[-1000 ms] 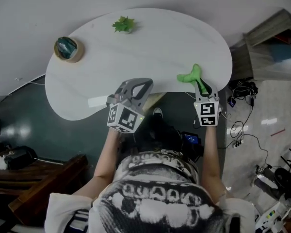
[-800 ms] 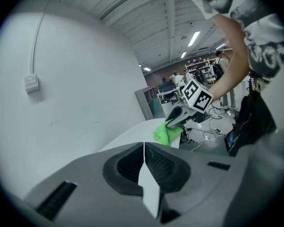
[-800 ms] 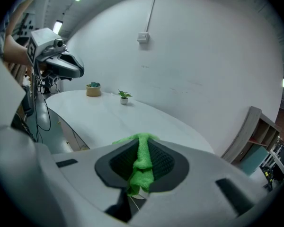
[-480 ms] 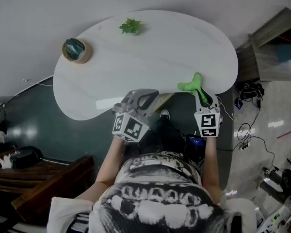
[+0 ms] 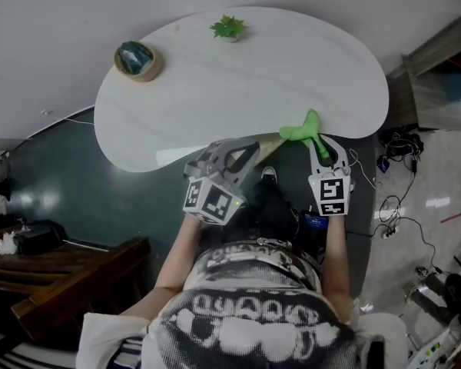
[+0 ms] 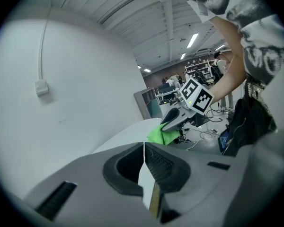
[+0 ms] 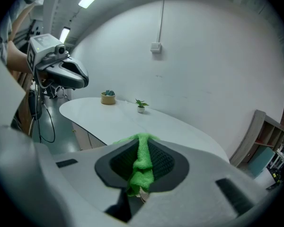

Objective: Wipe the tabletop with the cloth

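Your right gripper (image 7: 142, 144) has its 2 jaws pinched on the bright green fuzzy cloth (image 7: 143, 170), which pokes out past the tips. In the head view that cloth (image 5: 298, 130) sits at the near edge of the white kidney-shaped tabletop (image 5: 253, 79), just ahead of this gripper (image 5: 316, 137). Your left gripper (image 6: 144, 148) has its jaws pressed together with nothing between them, and it hangs (image 5: 237, 156) over the same near edge, to the right gripper's left. Well beyond both stand 1 small green plant in a white pot (image 5: 229, 28) and 1 round beige pot with teal contents (image 5: 137, 58).
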A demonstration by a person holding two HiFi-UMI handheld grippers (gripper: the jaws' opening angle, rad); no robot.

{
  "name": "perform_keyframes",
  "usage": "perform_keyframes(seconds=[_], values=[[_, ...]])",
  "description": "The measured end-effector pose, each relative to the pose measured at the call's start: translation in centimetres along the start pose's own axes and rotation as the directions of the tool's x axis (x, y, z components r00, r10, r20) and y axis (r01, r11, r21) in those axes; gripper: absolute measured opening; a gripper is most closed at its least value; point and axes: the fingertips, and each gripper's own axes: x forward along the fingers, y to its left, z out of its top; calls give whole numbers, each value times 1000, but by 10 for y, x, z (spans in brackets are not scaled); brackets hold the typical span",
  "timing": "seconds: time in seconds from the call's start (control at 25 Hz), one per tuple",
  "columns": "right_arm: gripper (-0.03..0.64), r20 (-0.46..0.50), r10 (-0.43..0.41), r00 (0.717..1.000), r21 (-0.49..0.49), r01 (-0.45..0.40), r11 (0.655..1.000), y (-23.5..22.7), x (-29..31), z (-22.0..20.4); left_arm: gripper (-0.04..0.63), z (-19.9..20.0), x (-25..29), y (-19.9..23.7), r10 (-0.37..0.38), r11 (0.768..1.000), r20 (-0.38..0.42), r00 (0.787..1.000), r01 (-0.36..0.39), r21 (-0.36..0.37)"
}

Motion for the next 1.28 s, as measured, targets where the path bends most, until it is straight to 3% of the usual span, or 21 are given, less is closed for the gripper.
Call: perform_keyframes(seconds=[0.76,1.28], values=[[51,97,46,994,-54,-41,998,138,-64,46,8,-33,-124,-41,68,997,29,997,-67,-26],[49,103,77,992,-88,-68,994,181,-93,40,8,-41,-159,-71,90,995,42,995,-89,-40]])
